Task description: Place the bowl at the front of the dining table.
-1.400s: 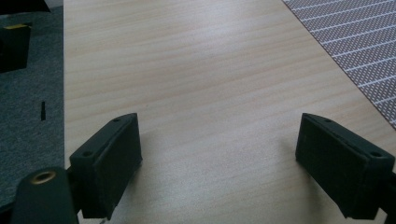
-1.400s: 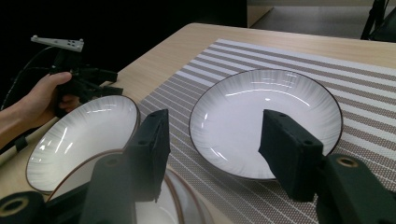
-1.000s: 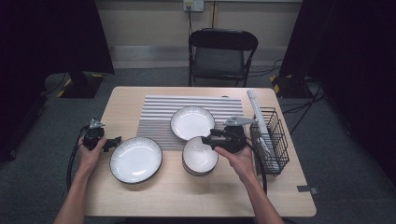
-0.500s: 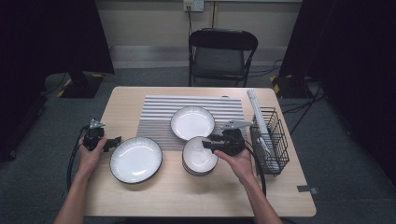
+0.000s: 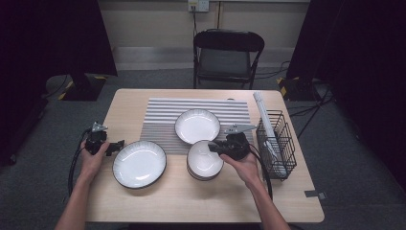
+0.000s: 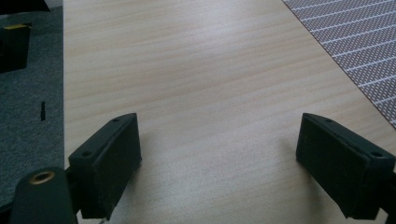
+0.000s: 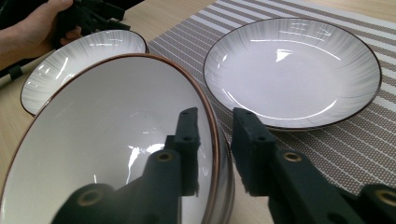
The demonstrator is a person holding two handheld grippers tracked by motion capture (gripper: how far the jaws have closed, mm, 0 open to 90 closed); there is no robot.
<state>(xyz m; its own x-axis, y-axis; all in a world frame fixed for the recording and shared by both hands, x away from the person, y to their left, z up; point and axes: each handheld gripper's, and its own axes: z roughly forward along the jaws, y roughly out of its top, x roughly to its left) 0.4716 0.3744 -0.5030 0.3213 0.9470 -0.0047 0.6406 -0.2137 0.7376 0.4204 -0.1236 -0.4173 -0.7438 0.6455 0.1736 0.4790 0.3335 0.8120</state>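
The bowl stack [image 5: 204,161] sits on the bare table [image 5: 191,206] at the near edge of the striped mat [image 5: 158,115], just beside the right hand [image 5: 244,165]. The right gripper [image 5: 214,148] comes at the stack from the right, level with its rim. In the right gripper view one jaw is inside the top bowl [image 7: 107,140] and the other outside, the brown rim between them; the jaws have just been closing, and a narrow gap still shows on the outer side, so the pads do not yet press on the wall.

Room around the stack is tight: a plate [image 5: 197,126] lies just behind it on the mat, a second plate [image 5: 139,164] lies to its left on the wood, and the wire rack [image 5: 275,143] stands close on the right, near the table's right edge. The widest bare stretch is the front strip of table towards the person.

No writing or label can be read on any of the dishes.

The left hand [image 5: 91,158] rests on the table near its left edge, holding the left gripper [image 5: 115,146] low and level, pointed at the second plate — its jaws stand wide apart over bare wood, with the mat's corner off to one side in the left gripper view.
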